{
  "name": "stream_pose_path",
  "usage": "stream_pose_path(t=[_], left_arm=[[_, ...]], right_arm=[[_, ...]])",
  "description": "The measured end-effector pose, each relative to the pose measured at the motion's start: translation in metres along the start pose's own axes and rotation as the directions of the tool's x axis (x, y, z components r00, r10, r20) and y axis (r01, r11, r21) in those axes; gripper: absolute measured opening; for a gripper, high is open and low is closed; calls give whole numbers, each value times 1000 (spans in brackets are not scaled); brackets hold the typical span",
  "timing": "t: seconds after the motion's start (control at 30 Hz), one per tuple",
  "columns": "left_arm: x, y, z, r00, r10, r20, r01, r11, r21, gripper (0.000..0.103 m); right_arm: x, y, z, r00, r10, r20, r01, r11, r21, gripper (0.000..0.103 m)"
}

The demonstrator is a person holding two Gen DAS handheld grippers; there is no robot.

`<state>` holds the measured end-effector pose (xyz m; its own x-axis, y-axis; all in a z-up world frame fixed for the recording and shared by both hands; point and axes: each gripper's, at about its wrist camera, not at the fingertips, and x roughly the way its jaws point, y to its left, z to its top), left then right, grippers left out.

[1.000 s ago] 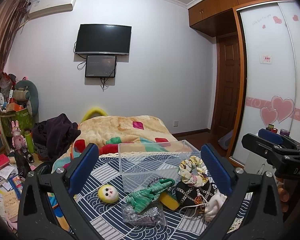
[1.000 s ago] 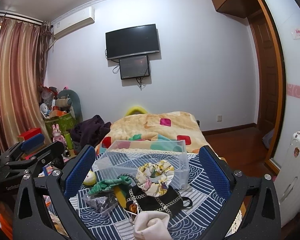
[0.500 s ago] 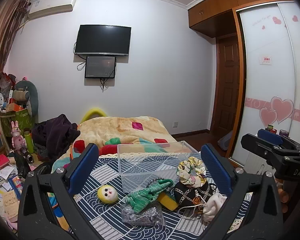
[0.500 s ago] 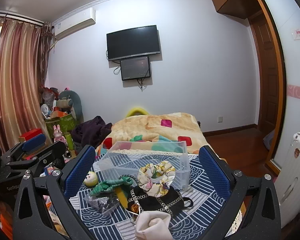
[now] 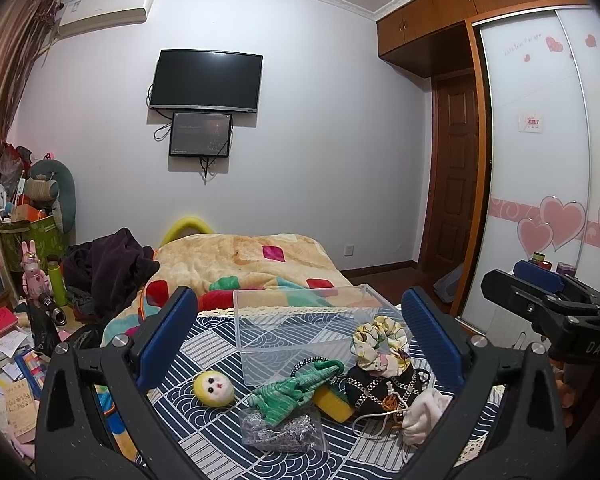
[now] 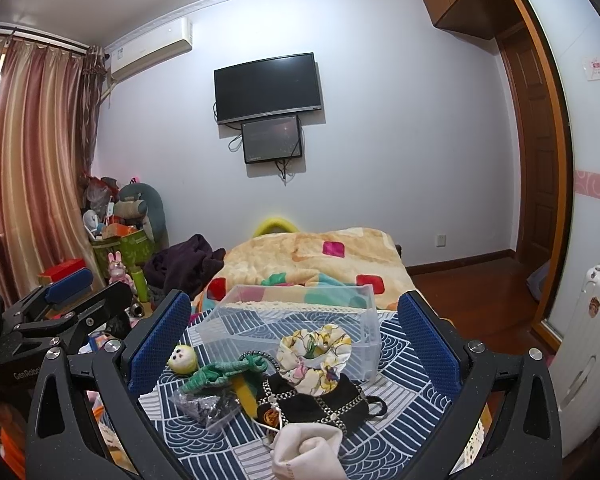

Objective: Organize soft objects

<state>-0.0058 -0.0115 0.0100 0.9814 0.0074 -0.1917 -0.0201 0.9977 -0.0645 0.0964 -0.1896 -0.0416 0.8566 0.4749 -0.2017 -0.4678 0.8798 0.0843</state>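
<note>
Hovering over a pile of soft things beside an empty clear bin

Left gripper [image 5: 300, 336] and right gripper [image 6: 294, 334] both stand wide open, holding nothing, above the patterned tabletop [image 5: 204, 432]. A floral scrunchie [image 6: 314, 354] rests on a black chain pouch [image 6: 320, 402], just in front of the clear plastic bin [image 6: 296, 320]. Light and squashy, the scrunchie should likely yield to a pinch across its ruffled ring; the white cloth [image 6: 306, 452] would bunch.

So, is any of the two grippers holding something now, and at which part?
Nothing is held. The left gripper and the right gripper both stand open above the table, with no object between their fingers.
</note>
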Motion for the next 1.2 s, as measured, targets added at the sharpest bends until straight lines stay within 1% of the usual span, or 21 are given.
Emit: stream_pose_path(t=[0.67,0.83,0.97,1.0,1.03,1.07,1.1,1.13,1.17,1.2], left_arm=[[-1,0,0,1000,-4,-1,4,1000,-6,103],[11,8,-3,999,-3,-50,2,1000,-19,103],[21,17,-10,997,17,-71,-19,999,-27,103],[24,21,-13,997,17,-79,-20,999,-33,103],[27,26,-16,996,2,-91,-6,999,-45,103],[30,31,-18,995,-9,-98,3,998,-58,102],[31,35,-21,994,-8,-104,1,998,-68,98],[35,41,-24,993,1,-116,-10,997,-76,93],[39,45,-26,991,9,-130,-19,997,-79,91],[43,48,-29,989,15,-144,-28,996,-85,88]], right_arm=[[-2,1,2,1000,1,8,-1,1000,3,103],[1,0,1,1000,22,-5,-22,1000,-2,103],[10,-1,-4,999,24,-28,-24,1000,-6,103],[13,-2,-6,999,27,-39,-27,1000,-4,103],[16,-3,-8,998,29,-49,-29,1000,0,103],[20,-5,-11,998,31,-61,-31,1000,6,102],[24,-7,-13,997,36,-75,-35,999,11,99],[27,-9,-15,996,39,-85,-38,999,13,95],[30,-10,-17,994,40,-99,-39,999,16,92],[34,-11,-19,993,39,-110,-37,999,18,91]])
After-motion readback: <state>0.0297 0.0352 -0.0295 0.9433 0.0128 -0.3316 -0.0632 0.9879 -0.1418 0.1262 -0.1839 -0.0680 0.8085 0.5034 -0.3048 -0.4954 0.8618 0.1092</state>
